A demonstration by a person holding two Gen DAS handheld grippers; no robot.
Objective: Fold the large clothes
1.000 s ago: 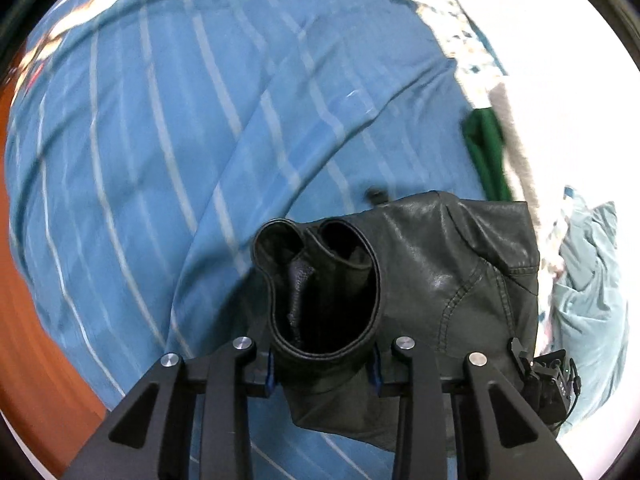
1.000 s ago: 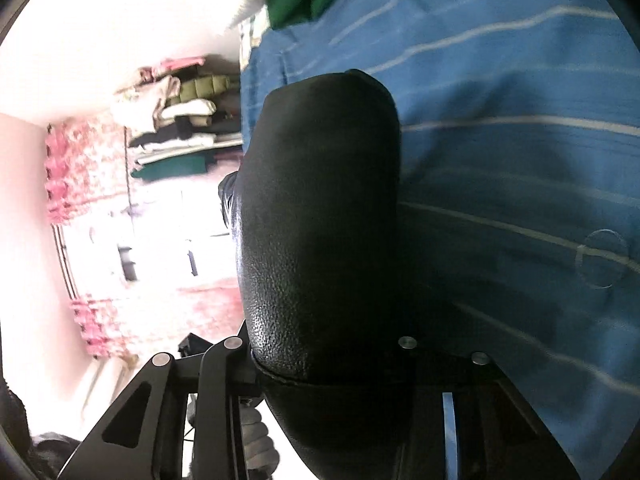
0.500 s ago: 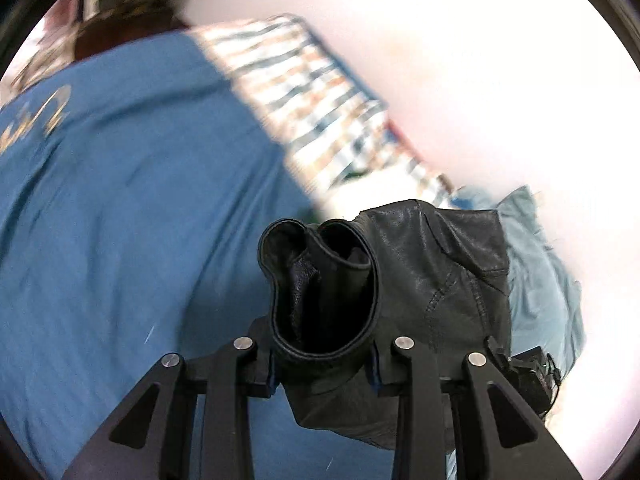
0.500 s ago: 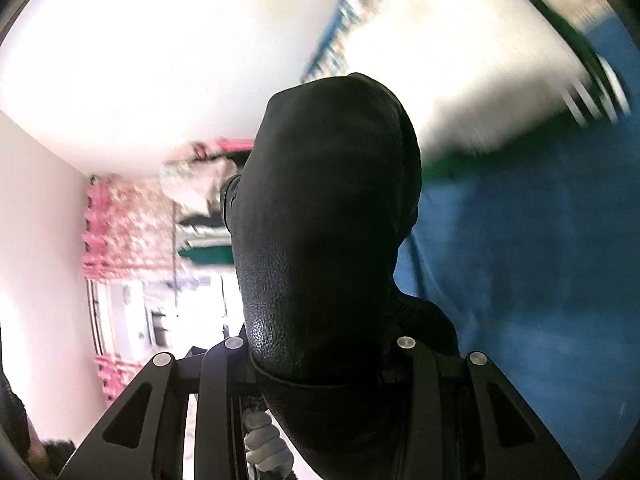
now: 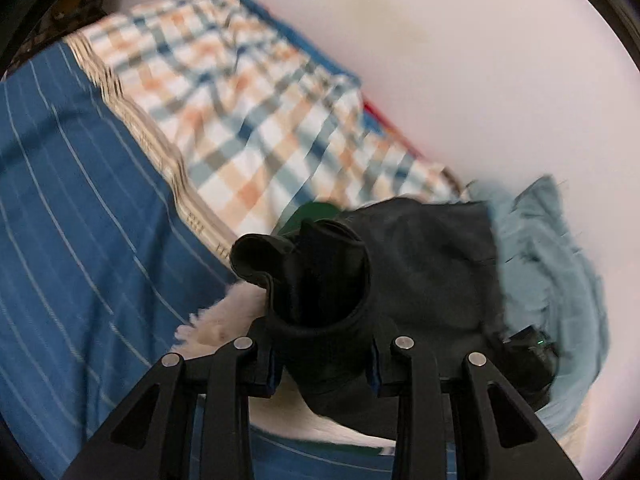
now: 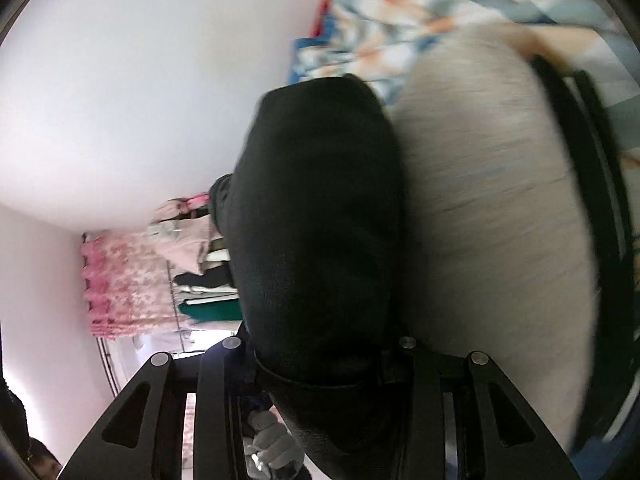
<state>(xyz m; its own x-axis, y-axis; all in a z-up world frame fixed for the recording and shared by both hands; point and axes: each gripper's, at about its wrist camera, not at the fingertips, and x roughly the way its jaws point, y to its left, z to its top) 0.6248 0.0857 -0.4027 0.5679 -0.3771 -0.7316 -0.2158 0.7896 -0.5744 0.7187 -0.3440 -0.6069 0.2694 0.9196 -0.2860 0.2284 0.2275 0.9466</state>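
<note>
Pale wall [image 5: 460, 60] backs a bed covered by a blue striped sheet [image 5: 72, 208], with a checked orange-and-blue cloth [image 5: 256, 120] spread beside it. Left claw [image 5: 322, 364]: clamped on a bunched fold of the black leather jacket [image 5: 420, 264], which hangs above a white fleecy item [image 5: 224, 320] and a light blue garment [image 5: 552, 264]. Right claw [image 6: 320, 364]: closed on another bulk of the same jacket [image 6: 320, 220], which fills its view. Beside it lies a blurred pale fleecy surface [image 6: 492, 220], probably the same white item. Clothes hang on a rack [image 6: 200, 272] near a pink curtain [image 6: 116, 284].
</note>
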